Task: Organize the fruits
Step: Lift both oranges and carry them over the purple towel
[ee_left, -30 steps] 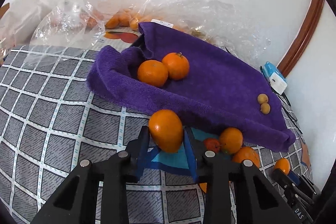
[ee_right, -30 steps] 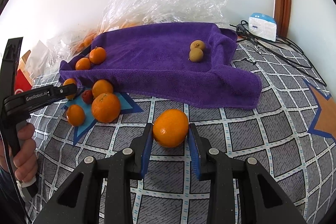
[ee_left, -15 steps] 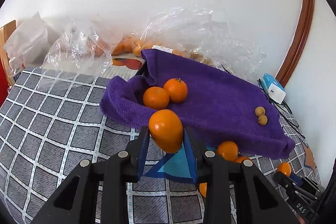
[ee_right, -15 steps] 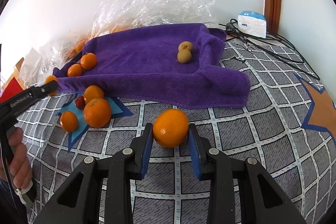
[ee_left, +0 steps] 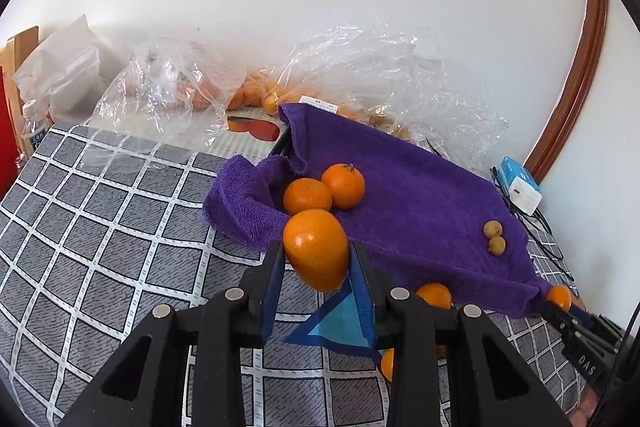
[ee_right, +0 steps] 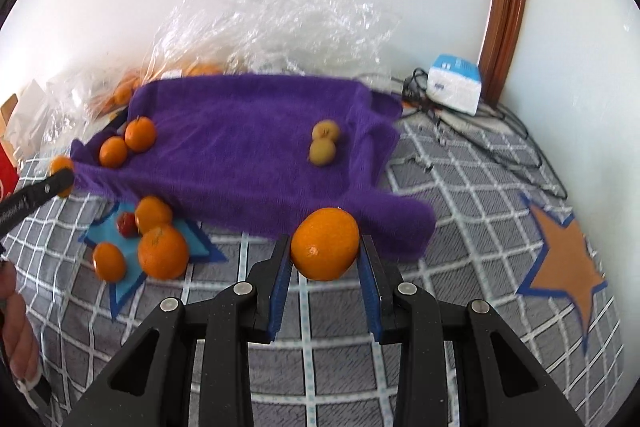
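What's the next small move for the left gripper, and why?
Probably ease the left gripper forward over the purple towel and release there. It grips an orange at the towel's near edge, and two oranges already sit just beyond.

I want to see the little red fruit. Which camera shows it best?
The right wrist view: the red fruit sits in plain sight on the blue star beside loose oranges. In the left wrist view, I cannot find it; the gripper's fingers probably hide that spot.

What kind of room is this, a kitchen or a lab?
Probably a home room, not a lab: a checked quilt like a bedspread, plastic bags of fruit by the wall, a charger with cables beside wooden trim.
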A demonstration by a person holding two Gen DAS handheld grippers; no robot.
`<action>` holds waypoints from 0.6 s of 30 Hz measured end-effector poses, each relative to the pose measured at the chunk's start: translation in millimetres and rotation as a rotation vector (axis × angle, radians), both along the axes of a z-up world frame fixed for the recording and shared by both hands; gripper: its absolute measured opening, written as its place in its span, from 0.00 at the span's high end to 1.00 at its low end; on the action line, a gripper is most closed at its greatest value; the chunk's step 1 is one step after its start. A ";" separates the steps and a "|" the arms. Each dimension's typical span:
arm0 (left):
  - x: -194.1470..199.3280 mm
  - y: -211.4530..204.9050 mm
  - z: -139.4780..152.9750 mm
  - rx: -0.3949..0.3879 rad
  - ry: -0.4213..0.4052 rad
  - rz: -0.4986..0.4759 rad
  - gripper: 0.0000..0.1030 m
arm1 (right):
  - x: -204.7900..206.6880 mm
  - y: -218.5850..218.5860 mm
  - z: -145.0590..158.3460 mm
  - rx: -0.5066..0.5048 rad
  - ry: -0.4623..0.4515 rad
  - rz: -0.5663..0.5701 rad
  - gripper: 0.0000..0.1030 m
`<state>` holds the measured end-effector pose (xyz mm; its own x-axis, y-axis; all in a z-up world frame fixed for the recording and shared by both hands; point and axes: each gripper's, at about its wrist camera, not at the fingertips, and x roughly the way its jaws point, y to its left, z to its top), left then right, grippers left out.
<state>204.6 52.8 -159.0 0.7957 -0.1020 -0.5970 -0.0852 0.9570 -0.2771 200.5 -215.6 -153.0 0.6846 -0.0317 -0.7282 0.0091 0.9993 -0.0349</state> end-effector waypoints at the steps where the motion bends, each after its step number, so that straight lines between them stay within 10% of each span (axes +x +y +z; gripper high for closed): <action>1: -0.8 0.5 0.4 0.005 -0.008 0.005 0.70 | 2.4 0.5 2.9 -0.005 -0.006 -0.002 0.68; 18: 26.4 1.9 31.4 0.051 0.047 -0.009 0.70 | 72.4 -23.5 35.5 0.065 -0.026 0.006 0.68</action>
